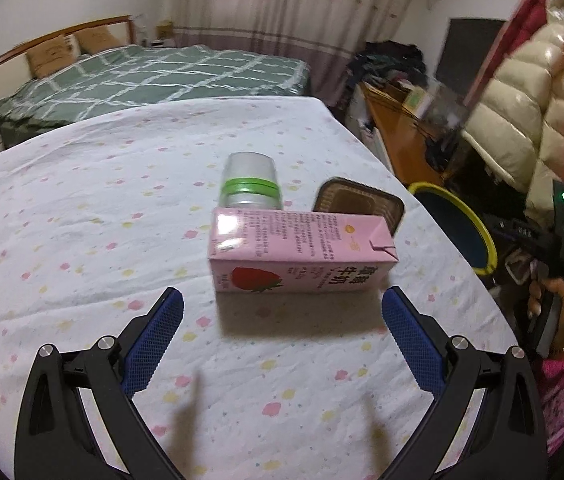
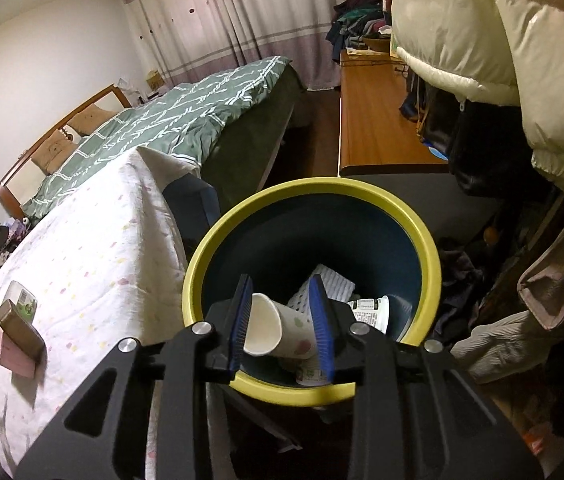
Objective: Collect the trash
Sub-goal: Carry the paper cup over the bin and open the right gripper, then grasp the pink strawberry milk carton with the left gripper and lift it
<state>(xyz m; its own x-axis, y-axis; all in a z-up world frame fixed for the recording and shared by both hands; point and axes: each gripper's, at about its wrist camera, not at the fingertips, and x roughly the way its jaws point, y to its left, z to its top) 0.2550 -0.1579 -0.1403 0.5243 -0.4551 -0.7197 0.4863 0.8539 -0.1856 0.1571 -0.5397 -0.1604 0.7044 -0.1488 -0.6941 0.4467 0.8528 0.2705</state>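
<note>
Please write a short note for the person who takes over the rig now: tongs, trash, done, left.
Left tongs: open, empty, facing the pink strawberry milk carton.
Right tongs: above the yellow-rimmed bin, pads apart, paper cup between them, apparently released.
Done: cups and paper lie in the bin.
Left: the milk carton, the green-banded can and the brown plastic tray wait on the table.

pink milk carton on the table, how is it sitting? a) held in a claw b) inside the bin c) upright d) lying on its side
d: the pink milk carton lies on its side on the table, just ahead of the open left claw, which has not reached it.
</note>
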